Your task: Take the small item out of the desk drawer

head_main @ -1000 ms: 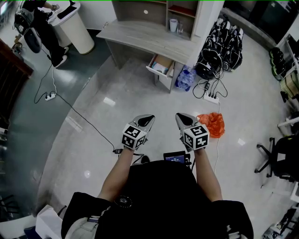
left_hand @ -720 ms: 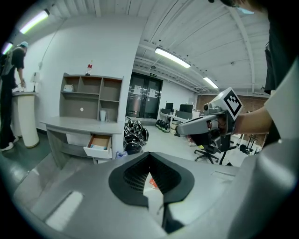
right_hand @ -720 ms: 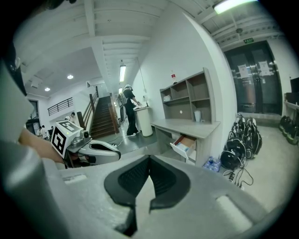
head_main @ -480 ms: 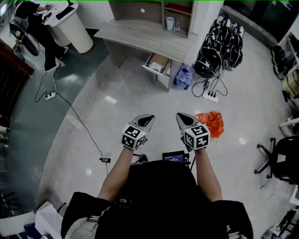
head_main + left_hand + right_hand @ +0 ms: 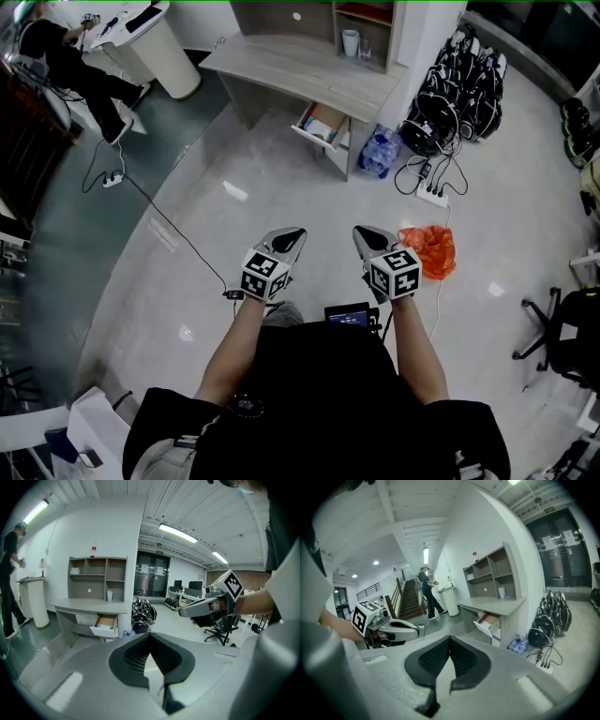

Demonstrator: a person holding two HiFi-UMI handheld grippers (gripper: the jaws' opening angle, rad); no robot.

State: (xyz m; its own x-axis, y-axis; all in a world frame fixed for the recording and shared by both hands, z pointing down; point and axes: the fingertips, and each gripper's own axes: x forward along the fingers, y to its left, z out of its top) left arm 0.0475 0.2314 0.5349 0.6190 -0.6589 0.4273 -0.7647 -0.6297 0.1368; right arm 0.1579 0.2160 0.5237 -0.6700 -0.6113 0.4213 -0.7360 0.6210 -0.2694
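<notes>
Well, room: an open office, with cables and an orange bag [image 5: 427,251] lying about.
Floor: glossy pale floor [image 5: 281,183], probably slick; I stand well apart from the table.
Table: grey table [image 5: 300,67] with shelves above.
Drawer: the drawer [image 5: 310,137] is pulled open at the table's right end.
Small item: a pale, bluish small item [image 5: 325,133] lies inside the drawer, too small to identify. I'd guess it is light, best pinched across its narrow sides.
Tongs: left tongs [image 5: 289,236] and right tongs [image 5: 367,234] are both closed, empty.
</notes>
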